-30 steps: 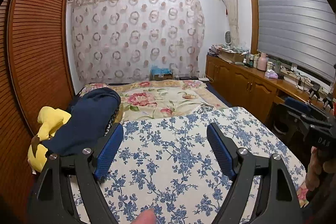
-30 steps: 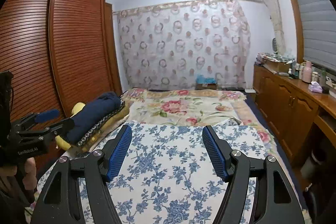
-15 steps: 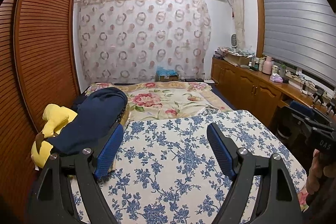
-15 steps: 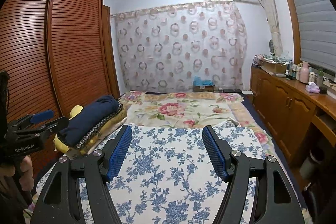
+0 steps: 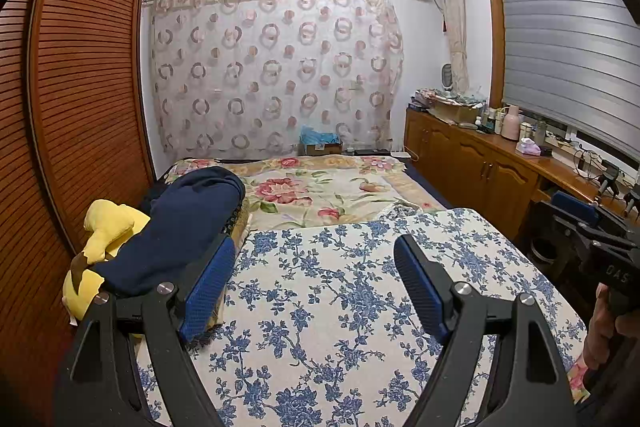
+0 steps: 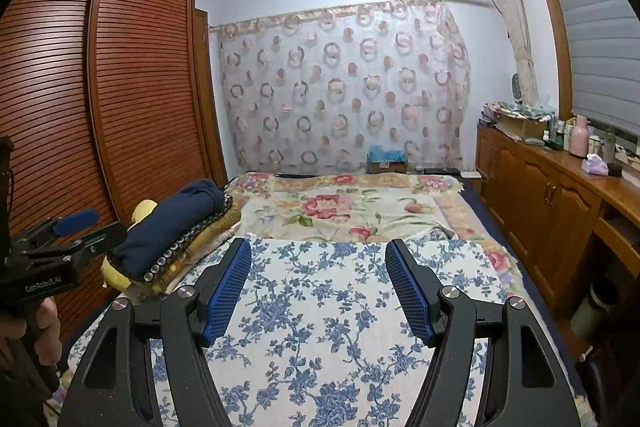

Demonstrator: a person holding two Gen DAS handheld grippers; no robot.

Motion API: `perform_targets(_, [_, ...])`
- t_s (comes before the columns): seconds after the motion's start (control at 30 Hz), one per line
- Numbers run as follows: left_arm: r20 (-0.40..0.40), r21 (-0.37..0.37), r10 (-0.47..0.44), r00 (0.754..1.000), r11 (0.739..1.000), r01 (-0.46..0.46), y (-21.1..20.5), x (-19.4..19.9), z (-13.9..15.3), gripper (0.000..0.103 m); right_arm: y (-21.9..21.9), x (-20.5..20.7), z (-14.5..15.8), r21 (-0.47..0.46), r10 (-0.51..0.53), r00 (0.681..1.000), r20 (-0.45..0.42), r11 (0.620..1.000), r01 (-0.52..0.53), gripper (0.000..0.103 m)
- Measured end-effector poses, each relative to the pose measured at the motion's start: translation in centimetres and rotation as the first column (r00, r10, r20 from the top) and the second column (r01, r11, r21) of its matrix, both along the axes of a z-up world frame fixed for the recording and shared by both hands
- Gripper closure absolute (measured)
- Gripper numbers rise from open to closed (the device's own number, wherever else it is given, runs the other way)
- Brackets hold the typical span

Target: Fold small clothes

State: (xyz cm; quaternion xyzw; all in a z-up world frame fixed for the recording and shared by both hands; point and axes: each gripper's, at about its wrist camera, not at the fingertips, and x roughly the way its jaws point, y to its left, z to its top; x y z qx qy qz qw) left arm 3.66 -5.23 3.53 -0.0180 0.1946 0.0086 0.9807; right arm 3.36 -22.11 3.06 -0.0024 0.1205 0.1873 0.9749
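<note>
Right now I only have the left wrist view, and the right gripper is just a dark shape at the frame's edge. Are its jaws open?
Observer: Yes. In the right wrist view the right gripper stands open, with nothing between its pads, over the blue floral cloth.
Operator: What is under the navy bundle?
Observer: The navy bundle lies on a beaded mat; a row of round beads lines its edge.
Operator: And the left gripper, seen from outside?
Observer: The left gripper shows at the left edge, with a hand around its handle.
</note>
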Motion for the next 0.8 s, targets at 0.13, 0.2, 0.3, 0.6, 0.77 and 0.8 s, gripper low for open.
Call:
perform_targets(0.13, [-0.001, 0.000, 0.000, 1.000, 1.000, 0.000, -0.2, 0.1, 0.0, 0.021, -0.3, 0.1, 0.0, -0.001, 0.003, 1.000, 0.000, 1.000, -0.003, 0.032])
perform_targets(0.2, [0.002, 0.000, 0.000, 1.000, 1.000, 0.000, 0.0, 0.0, 0.0, 0.021, -0.4, 0.2, 0.0, 0.000, 0.003, 1.000, -0.001, 1.000, -0.003, 0.032])
perform_targets(0.3, [0.000, 0.003, 0.001, 1.000, 1.000, -0.001, -0.2, 0.1, 0.0, 0.021, -0.7, 0.3, 0.0, -0.002, 0.006, 1.000, -0.002, 1.000, -0.006, 0.031])
perform_targets(0.6, [0.004, 0.005, 0.001, 1.000, 1.000, -0.001, -0.1, 0.0, 0.0, 0.021, -1.1, 0.6, 0.1, -0.003, 0.009, 1.000, -0.003, 1.000, -0.009, 0.031])
perform_targets(0.77, [0.007, 0.006, 0.004, 1.000, 1.000, -0.004, 0.6, 0.1, 0.0, 0.021, -1.2, 0.6, 0.1, -0.004, 0.009, 1.000, -0.002, 1.000, -0.009, 0.031])
perform_targets(0.8, [0.007, 0.006, 0.004, 1.000, 1.000, -0.004, 0.4, 0.1, 0.0, 0.021, -1.2, 0.7, 0.1, -0.004, 0.009, 1.000, -0.002, 1.000, -0.009, 0.031])
